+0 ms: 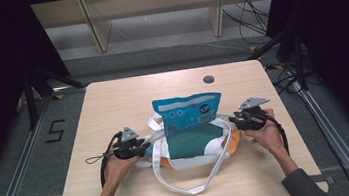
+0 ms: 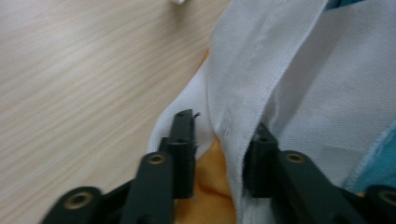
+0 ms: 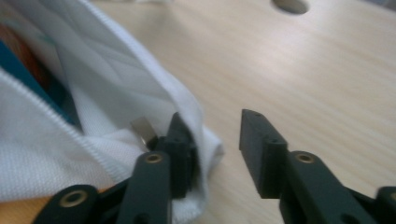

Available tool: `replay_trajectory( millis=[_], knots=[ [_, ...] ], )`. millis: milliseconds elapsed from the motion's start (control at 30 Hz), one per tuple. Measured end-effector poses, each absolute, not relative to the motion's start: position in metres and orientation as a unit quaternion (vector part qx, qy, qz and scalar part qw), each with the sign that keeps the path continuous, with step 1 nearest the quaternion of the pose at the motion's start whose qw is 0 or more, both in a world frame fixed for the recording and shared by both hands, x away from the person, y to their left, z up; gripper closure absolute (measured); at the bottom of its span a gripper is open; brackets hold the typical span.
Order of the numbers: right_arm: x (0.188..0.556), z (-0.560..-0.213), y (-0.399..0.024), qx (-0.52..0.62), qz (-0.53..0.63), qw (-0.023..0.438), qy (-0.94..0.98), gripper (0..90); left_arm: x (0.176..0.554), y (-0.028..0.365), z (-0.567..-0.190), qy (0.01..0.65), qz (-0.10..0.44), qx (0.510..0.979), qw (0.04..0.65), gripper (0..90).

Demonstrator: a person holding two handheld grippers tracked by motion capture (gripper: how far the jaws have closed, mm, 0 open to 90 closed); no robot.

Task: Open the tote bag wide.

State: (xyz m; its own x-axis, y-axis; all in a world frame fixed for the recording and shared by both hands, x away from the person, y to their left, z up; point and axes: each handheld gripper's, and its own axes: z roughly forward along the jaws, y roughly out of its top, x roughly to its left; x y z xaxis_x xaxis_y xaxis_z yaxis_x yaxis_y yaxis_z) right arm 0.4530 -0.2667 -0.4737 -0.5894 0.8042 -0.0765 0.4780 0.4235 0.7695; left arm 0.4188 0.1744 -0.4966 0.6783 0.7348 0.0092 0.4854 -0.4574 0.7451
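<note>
A cloth bag (image 1: 188, 145) in white, teal and orange lies flat at the table's middle. A blue snack pouch (image 1: 187, 110) sticks out of its far opening. A long white strap (image 1: 193, 189) loops toward the front edge. My left gripper (image 1: 144, 146) sits at the bag's left edge. Its jaws stand apart, with a fold of white fabric (image 2: 243, 93) running between them over orange cloth (image 2: 212, 172); my left gripper (image 2: 222, 140) is open. My right gripper (image 1: 233, 118) is at the bag's right edge. In its own view the right gripper (image 3: 215, 135) is open, white fabric (image 3: 116, 93) against one jaw and bare wood in the gap.
The light wooden table (image 1: 112, 100) has a round cable hole (image 1: 208, 79) near its far edge. Metal frame rails (image 1: 19, 162) flank both sides. Wooden shelf legs (image 1: 96, 27) and loose cables (image 1: 247, 8) lie on the floor beyond the table.
</note>
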Motion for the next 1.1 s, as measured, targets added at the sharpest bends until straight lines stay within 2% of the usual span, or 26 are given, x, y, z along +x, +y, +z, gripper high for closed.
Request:
replay_trajectory(
  millis=[33, 133, 167, 267, 300, 433, 600, 633, 667, 800, 867, 900, 933, 1033, 1100],
  knots=[
    [0.448, -0.461, -0.276, 0.408, 0.395, 0.214, 0.795, 58.0, 0.416, 0.174, -0.487, 0.354, 0.172, 0.837, 0.38, 54.8],
    [0.438, -0.444, -0.284, 0.431, 0.426, 0.192, 0.772, 54.7, 0.413, 0.173, -0.471, 0.35, 0.183, 0.83, 0.394, 50.9],
    [0.436, -0.436, -0.289, 0.411, 0.436, 0.203, 0.774, 53.5, 0.411, 0.171, -0.463, 0.349, 0.191, 0.824, 0.404, 48.6],
    [0.422, -0.412, -0.29, 0.393, 0.459, 0.21, 0.769, 50.8, 0.407, 0.163, -0.445, 0.321, 0.196, 0.824, 0.424, 47.9],
    [0.413, -0.402, -0.285, 0.38, 0.473, 0.196, 0.77, 49.7, 0.404, 0.153, -0.439, 0.298, 0.216, 0.841, 0.397, 48.2],
    [0.397, -0.395, -0.258, 0.335, 0.47, 0.173, 0.798, 47.1, 0.41, 0.147, -0.441, 0.305, 0.212, 0.843, 0.389, 45.9],
    [0.394, -0.393, -0.242, 0.323, 0.472, 0.155, 0.806, 46.0, 0.422, 0.146, -0.447, 0.321, 0.171, 0.833, 0.417, 47.0],
    [0.395, -0.393, -0.238, 0.316, 0.483, 0.131, 0.806, 45.6, 0.425, 0.145, -0.447, 0.316, 0.17, 0.833, 0.421, 48.1],
    [0.395, -0.393, -0.238, 0.316, 0.483, 0.131, 0.806, 45.6, 0.426, 0.143, -0.448, 0.324, 0.164, 0.83, 0.423, 48.1],
    [0.396, -0.397, -0.23, 0.311, 0.492, 0.108, 0.806, 43.5, 0.433, 0.134, -0.447, 0.32, 0.157, 0.83, 0.43, 55.1],
    [0.396, -0.399, -0.226, 0.314, 0.48, 0.112, 0.812, 43.0, 0.435, 0.131, -0.447, 0.317, 0.156, 0.833, 0.426, 59.3],
    [0.397, -0.4, -0.223, 0.317, 0.476, 0.111, 0.813, 45.2, 0.436, 0.13, -0.446, 0.306, 0.163, 0.838, 0.421, 62.7],
    [0.399, -0.402, -0.22, 0.314, 0.466, 0.127, 0.817, 52.3, 0.436, 0.129, -0.447, 0.311, 0.16, 0.838, 0.419, 65.0],
    [0.399, -0.409, -0.217, 0.299, 0.45, 0.145, 0.829, 80.3, 0.441, 0.133, -0.447, 0.316, 0.167, 0.831, 0.427, 73.6],
    [0.398, -0.408, -0.219, 0.292, 0.442, 0.156, 0.834, 83.5, 0.444, 0.134, -0.447, 0.321, 0.17, 0.827, 0.43, 74.9]
  ],
)
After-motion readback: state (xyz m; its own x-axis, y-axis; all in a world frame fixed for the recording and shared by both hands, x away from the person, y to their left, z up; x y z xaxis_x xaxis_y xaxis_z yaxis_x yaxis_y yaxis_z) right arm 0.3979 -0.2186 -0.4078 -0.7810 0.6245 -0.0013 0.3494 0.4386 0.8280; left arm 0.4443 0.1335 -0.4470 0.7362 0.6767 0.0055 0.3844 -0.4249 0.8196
